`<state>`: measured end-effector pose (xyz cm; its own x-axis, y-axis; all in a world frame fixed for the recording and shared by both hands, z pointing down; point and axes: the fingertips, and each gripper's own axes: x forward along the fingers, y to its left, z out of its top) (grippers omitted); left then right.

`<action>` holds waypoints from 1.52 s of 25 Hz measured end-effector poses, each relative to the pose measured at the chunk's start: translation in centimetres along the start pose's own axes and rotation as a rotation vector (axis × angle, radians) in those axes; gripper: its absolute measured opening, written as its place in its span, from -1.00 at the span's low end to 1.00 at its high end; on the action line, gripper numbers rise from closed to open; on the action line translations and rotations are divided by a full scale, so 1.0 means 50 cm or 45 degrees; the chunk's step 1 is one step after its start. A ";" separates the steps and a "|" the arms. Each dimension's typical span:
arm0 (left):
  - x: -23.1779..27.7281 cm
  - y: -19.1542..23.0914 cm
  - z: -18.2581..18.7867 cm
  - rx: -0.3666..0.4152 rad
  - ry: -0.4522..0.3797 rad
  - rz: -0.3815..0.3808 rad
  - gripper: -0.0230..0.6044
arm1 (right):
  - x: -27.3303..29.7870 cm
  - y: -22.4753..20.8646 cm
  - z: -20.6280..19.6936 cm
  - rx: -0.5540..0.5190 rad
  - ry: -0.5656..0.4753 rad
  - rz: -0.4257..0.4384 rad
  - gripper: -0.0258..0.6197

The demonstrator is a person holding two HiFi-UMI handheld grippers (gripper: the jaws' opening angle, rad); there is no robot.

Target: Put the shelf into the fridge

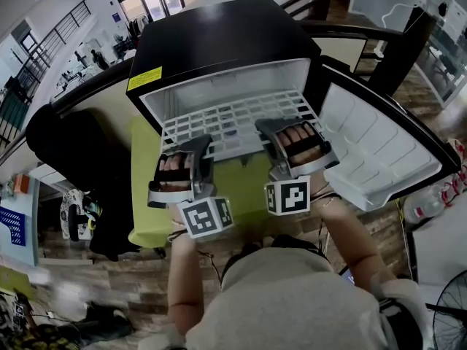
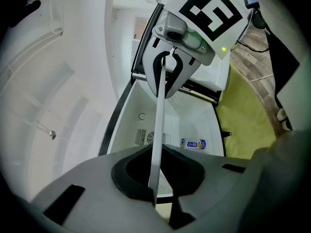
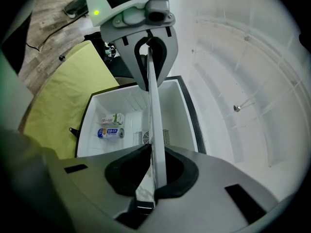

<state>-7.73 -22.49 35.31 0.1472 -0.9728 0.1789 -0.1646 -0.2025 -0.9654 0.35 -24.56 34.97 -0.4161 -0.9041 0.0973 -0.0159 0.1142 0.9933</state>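
the shelf (image 1: 232, 119) sits level at the mouth of the open fridge (image 1: 219, 42), its far part within the cavity and its near edge projecting over the green-covered counter (image 1: 142, 188). left tongs (image 1: 195, 148) and right tongs (image 1: 279, 133) are each clenched on that near edge, set well apart, judged so the grid stays flat and square for sliding in. the door (image 1: 379, 152) stands swung wide at right, clear of the path.
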 end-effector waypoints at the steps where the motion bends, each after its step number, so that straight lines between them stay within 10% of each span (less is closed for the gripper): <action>1: 0.001 0.000 -0.001 -0.006 0.000 -0.001 -0.79 | 0.001 0.000 0.001 -0.004 -0.001 0.001 -0.77; 38: 0.009 0.005 -0.001 0.068 0.001 0.001 -0.79 | 0.007 0.001 -0.002 -0.003 -0.022 -0.010 -0.79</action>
<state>-7.74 -22.99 35.18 0.1460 -0.9731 0.1781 -0.1124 -0.1952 -0.9743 0.29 -24.92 35.08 -0.4314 -0.8978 0.0885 -0.0168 0.1061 0.9942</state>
